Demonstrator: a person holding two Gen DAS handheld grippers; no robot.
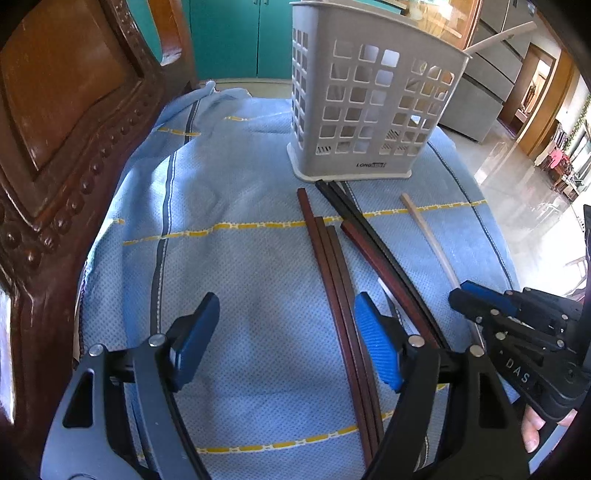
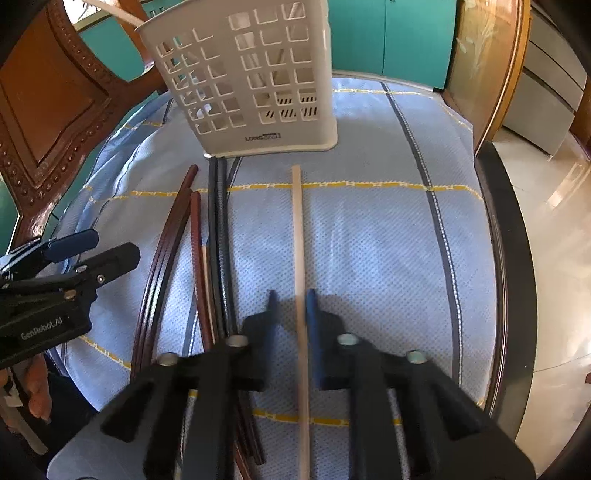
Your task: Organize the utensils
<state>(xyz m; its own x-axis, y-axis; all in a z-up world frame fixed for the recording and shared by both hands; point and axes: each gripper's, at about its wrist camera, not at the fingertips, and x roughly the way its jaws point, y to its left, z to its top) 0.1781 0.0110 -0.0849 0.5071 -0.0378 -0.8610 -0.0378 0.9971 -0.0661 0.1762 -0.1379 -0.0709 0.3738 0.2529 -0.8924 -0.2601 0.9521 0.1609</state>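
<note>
A grey slotted utensil holder point(image 1: 365, 107) stands on the blue cloth point(image 1: 240, 206); a pale stick leans out of its top. It also shows in the right wrist view point(image 2: 255, 81). Brown chopsticks point(image 1: 332, 273) and black chopsticks point(image 1: 365, 221) lie in front of it. A pale chopstick point(image 2: 298, 236) lies apart to the right. My left gripper point(image 1: 286, 332) is open and empty, just left of the brown chopsticks. My right gripper point(image 2: 291, 306) straddles the pale chopstick with a narrow gap, its right finger point(image 2: 312, 314) against the stick.
A carved wooden chair back point(image 1: 66, 129) rises at the left. The cloth covers a round seat whose dark edge point(image 2: 506, 258) drops to a shiny tiled floor point(image 1: 517, 184) on the right. Teal cabinets point(image 2: 388, 33) stand behind.
</note>
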